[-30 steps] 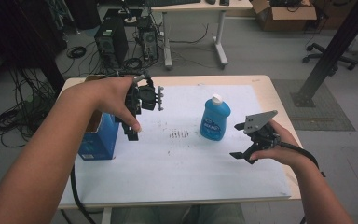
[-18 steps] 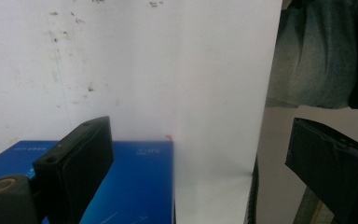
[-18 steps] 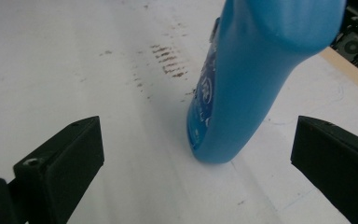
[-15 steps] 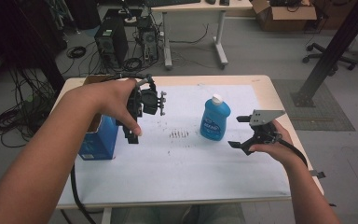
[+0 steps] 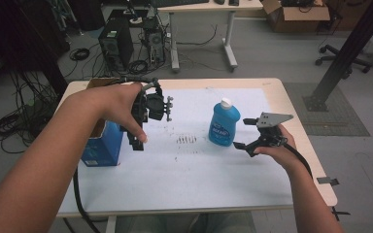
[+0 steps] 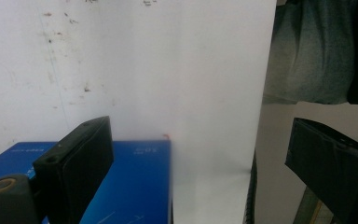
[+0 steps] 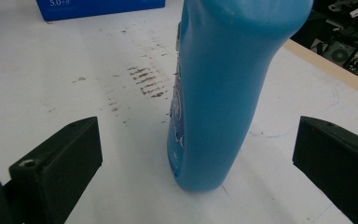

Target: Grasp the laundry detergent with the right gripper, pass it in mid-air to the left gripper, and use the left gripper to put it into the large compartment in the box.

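Two tongs stand wide open: our right tongs (image 5: 246, 143) line up beside the upright blue bottle (image 5: 224, 124) mid-bench, ready to clasp it, while our left tongs (image 5: 137, 138) hover empty above the blue box (image 5: 103, 145).

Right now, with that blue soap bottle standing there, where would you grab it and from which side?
Probably across the narrow body of the blue bottle, below the white cap, coming in level from the right gripper side. The bottle stands upright on the white table cover, and its slim edge faces the open jaws, which already flank it without touching. The lower body looks widest and steadiest.
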A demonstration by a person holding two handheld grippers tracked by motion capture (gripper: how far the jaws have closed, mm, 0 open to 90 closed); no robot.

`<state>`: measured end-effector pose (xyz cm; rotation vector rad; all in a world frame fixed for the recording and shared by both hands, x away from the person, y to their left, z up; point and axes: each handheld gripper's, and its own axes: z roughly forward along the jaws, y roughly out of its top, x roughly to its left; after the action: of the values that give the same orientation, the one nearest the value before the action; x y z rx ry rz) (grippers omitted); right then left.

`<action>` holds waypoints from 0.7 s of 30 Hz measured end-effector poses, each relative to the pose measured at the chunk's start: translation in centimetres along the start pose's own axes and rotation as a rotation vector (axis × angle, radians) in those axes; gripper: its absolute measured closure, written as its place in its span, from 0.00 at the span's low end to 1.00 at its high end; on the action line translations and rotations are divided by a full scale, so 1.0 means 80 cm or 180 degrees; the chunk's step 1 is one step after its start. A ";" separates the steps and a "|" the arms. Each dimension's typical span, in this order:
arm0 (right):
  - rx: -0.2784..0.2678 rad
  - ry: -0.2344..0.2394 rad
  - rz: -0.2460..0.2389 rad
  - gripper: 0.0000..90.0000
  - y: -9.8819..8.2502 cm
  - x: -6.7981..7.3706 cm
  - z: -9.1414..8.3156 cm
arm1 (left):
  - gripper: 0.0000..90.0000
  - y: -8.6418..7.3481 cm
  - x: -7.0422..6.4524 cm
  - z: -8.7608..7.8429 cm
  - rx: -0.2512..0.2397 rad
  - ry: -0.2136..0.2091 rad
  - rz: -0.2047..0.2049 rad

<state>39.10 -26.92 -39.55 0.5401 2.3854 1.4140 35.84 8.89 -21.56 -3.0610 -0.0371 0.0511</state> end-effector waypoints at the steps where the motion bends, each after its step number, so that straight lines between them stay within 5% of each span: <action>1: -0.0012 0.0005 0.0017 0.01 -0.001 -0.001 0.002 | 0.09 -0.001 -0.001 0.000 -0.0003 0.0004 -0.0004; 21: -0.0078 0.0041 0.0092 0.01 -0.004 -0.011 0.015 | 0.08 0.000 -0.006 0.003 -0.0007 0.0026 0.0050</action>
<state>40.35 -26.58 -40.35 0.5630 2.3762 1.4613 35.34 8.92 -21.75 -3.0637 -0.0124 0.0395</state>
